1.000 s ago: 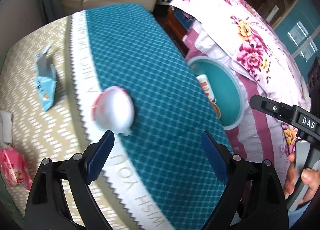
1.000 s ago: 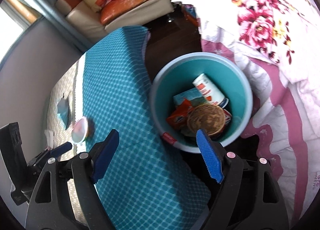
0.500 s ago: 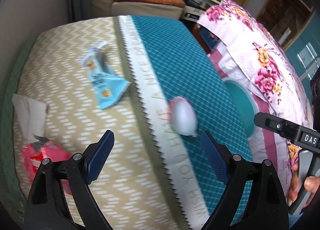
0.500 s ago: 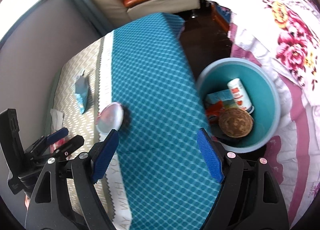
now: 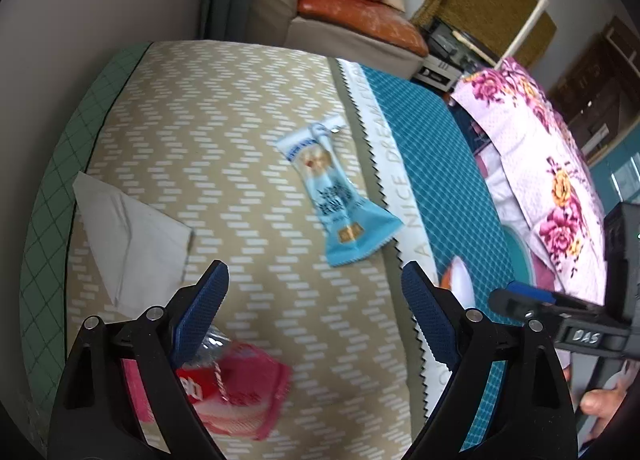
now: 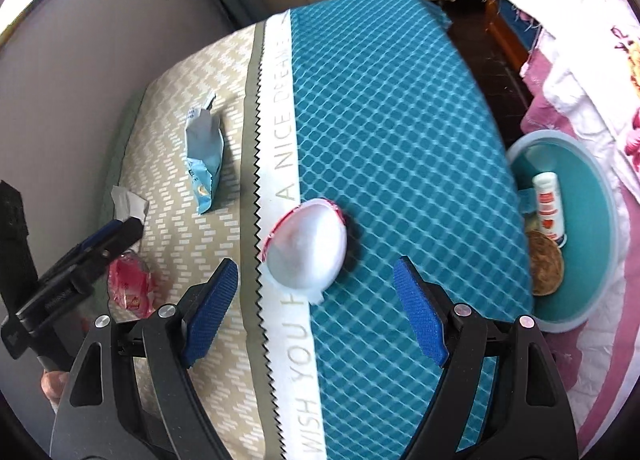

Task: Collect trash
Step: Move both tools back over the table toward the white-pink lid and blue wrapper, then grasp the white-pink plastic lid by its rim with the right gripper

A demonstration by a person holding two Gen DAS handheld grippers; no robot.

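A light blue snack wrapper (image 5: 336, 195) lies on the beige zigzag cloth, ahead of my open left gripper (image 5: 314, 314). A white tissue (image 5: 132, 232) lies to its left. A pink-red packet (image 5: 236, 392) sits right under the left finger. My right gripper (image 6: 316, 314) hovers open just short of a white round lid with a red rim (image 6: 306, 248) on the teal cloth. The wrapper (image 6: 204, 155), tissue (image 6: 128, 201) and pink packet (image 6: 130, 286) also show in the right wrist view. The teal bin (image 6: 588, 280) stands on the floor at the right with trash inside.
The table (image 6: 400, 119) has a teal half and a beige half, split by a white lettered band (image 6: 280, 163). A floral quilt (image 5: 540, 163) lies beyond the bin. A sofa (image 5: 352, 15) stands at the back. A grey wall runs along the left.
Both grippers swept left across the table. The left view went from the white lid to the wrapper, tissue and pink packet. The right view went from the bin to the lid. Both stayed open.
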